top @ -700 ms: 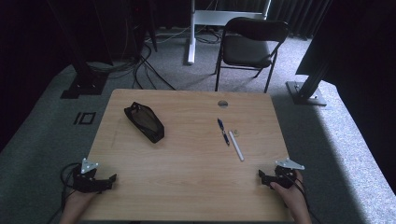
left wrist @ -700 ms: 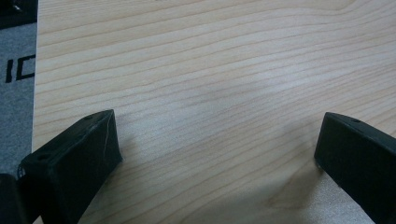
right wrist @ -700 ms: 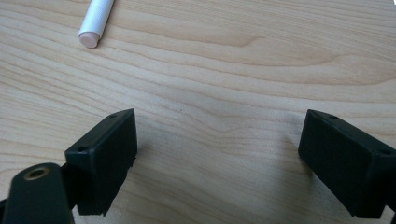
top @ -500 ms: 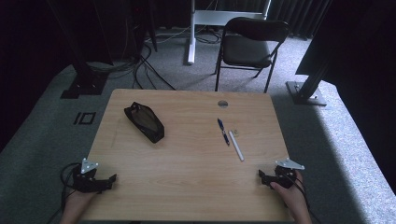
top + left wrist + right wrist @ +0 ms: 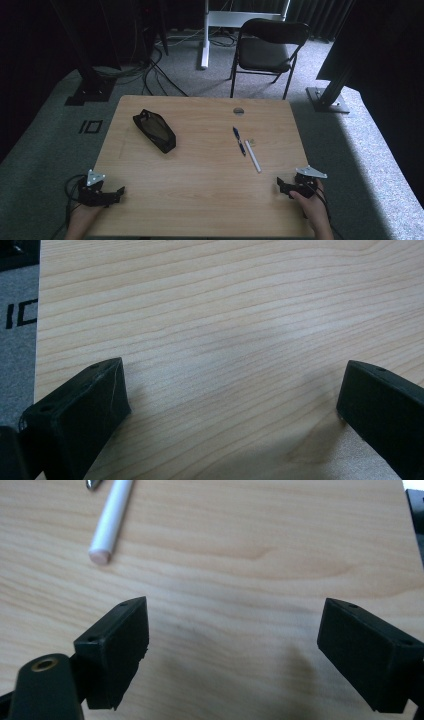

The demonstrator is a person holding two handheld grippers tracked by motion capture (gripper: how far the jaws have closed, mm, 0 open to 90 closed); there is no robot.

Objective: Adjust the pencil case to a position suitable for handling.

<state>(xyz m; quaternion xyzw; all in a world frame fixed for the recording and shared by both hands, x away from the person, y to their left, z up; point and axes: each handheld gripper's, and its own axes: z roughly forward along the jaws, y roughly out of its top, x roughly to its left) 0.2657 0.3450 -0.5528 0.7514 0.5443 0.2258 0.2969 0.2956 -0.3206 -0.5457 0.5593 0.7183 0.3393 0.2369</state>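
Our right gripper (image 5: 281, 187) rests at the bench's five-o'clock corner, jaws spread wide with only bare wood between them; the right gripper view (image 5: 232, 645) confirms that nothing is held. Our left gripper (image 5: 119, 191) sits at the seven-o'clock corner, likewise wide open and empty, its two black jaws (image 5: 230, 405) framing bare grain.

Nearest the right gripper, toward its eleven o'clock, lies the slim white cylindrical pen (image 5: 252, 156), flat on the light wood-grain bench (image 5: 200, 165); in the right gripper view its blunt end (image 5: 111, 522) points toward us from the upper left. Just beyond, almost touching end to end, lies the dark blue ballpoint pen (image 5: 239, 140), with a small pale scrap (image 5: 254, 142) beside it. At the bench's ten o'clock sits the black soft zip pouch (image 5: 154, 130), well apart from both pens; whether its zip is open we cannot tell. A small round grey grommet (image 5: 238, 111) marks twelve o'clock.

We judge the step in hand to be the first reach for the white pen. To do it well, we should turn the wrist so the jaws straddle the barrel crosswise, descend over its middle rather than its end, and close only once both pads flank it, since a round barrel on smooth wood will likely roll if nudged from one side. The left gripper may meanwhile move toward the pouch to steady it.
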